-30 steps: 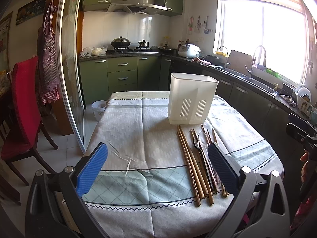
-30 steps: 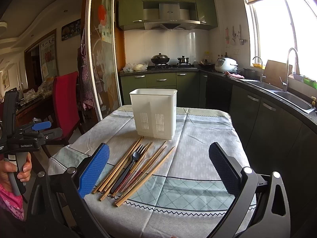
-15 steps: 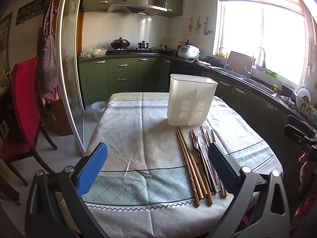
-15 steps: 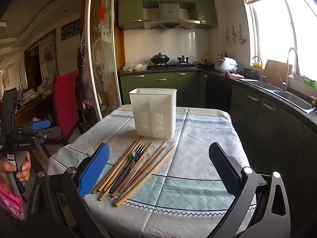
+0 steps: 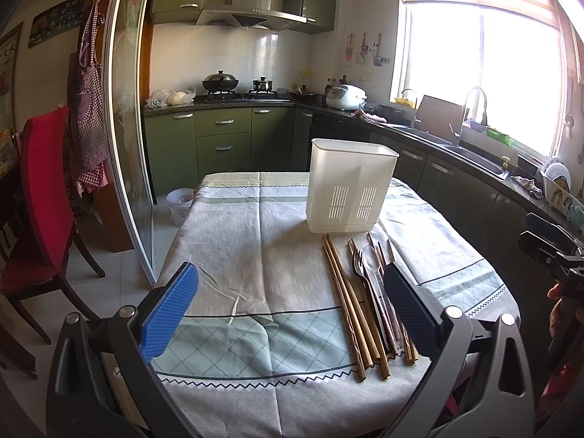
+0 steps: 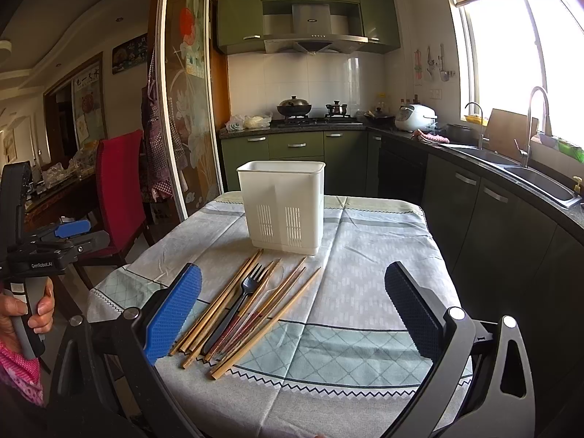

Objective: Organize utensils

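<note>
A white slotted utensil holder [image 5: 350,188] stands upright on the table; it also shows in the right wrist view [image 6: 283,206]. In front of it lie several wooden chopsticks [image 5: 345,299], a black fork [image 6: 239,301] and a clear spoon [image 5: 374,266], side by side on the cloth. The chopsticks also show in the right wrist view [image 6: 270,310]. My left gripper [image 5: 292,314] is open and empty above the table's near edge, left of the utensils. My right gripper [image 6: 292,314] is open and empty, just right of the utensils.
The table wears a grey-green patterned cloth [image 5: 255,255]. A red chair [image 5: 40,197] stands at the left beside a glass sliding door [image 5: 127,146]. Green cabinets and a counter with a sink [image 6: 540,182] run along the right. A small bin [image 5: 179,204] sits on the floor.
The left wrist view has shifted slightly; the holder and utensils sit a touch further left in it. The right gripper has barely moved.
</note>
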`<state>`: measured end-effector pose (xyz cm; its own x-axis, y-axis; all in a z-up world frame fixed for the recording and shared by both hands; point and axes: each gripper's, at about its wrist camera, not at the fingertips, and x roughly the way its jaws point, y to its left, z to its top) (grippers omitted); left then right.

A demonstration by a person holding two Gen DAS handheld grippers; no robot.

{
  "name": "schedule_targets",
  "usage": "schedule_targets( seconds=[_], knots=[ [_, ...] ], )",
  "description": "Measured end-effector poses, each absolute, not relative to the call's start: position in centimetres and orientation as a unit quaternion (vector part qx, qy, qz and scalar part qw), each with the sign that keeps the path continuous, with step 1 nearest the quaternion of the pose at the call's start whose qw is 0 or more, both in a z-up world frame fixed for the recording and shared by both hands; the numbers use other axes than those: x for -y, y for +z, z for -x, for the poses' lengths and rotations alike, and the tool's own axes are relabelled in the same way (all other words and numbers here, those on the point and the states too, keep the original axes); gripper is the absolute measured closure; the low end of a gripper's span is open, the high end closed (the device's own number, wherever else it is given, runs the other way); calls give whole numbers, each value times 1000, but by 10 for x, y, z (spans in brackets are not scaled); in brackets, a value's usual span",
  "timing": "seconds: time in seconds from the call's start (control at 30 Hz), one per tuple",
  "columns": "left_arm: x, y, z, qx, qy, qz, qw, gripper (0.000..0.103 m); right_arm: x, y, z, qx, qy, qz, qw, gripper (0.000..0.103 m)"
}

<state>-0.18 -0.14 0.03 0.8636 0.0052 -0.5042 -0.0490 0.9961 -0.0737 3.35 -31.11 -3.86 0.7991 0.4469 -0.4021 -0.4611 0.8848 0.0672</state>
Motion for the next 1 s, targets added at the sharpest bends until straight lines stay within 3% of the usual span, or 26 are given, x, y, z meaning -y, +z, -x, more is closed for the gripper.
schedule_targets(
  seconds=[1.0],
  knots=[
    [3,5,6,-247,11,39,968,6,311,-43,-34,-209,240,16,948,4]
  ],
)
